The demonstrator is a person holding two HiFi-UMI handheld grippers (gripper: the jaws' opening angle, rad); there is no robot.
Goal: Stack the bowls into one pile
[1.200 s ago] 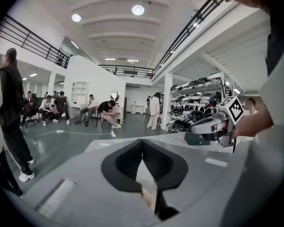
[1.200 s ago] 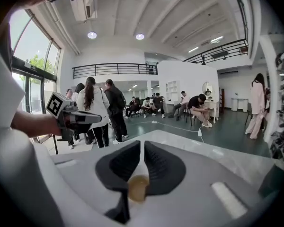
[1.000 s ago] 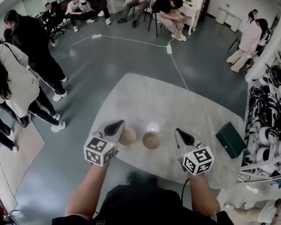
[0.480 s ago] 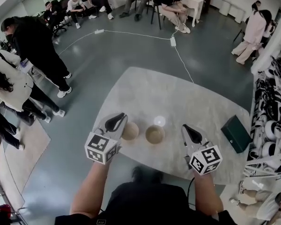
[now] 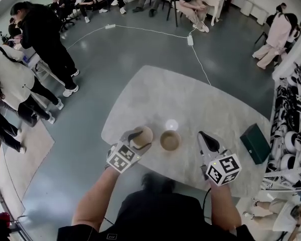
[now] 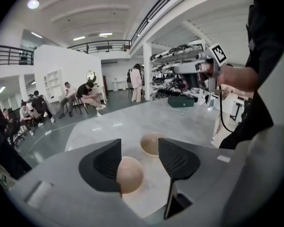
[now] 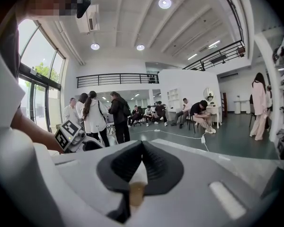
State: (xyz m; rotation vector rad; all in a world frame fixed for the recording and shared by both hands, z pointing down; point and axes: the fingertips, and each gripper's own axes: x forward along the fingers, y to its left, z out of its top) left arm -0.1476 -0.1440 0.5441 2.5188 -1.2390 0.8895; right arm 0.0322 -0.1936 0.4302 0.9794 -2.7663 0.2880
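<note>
Two tan bowls sit side by side near the front of the marble table [image 5: 190, 99]. The left bowl [image 5: 143, 133] [image 6: 130, 175] shows a rounded dome. The right bowl [image 5: 170, 140] [image 6: 150, 144] stands mouth up. My left gripper [image 5: 140, 140] [image 6: 139, 148] hangs low over the left bowl, and its jaws are opening. The bowl lies between them, close to the left pad, with no grip visible. My right gripper [image 5: 203, 135] [image 7: 142, 143] is shut and empty, to the right of the upright bowl and apart from it.
A dark green box [image 5: 255, 143] [image 6: 182, 100] lies at the table's right edge. A cable [image 5: 198, 64] runs across the floor behind the table. People stand at the left and sit at the back. Shelves of gear [image 5: 291, 149] line the right side.
My left gripper has dropped down onto the left bowl, and its jaws have gone from shut to wide apart. The right gripper has stayed where it was.
</note>
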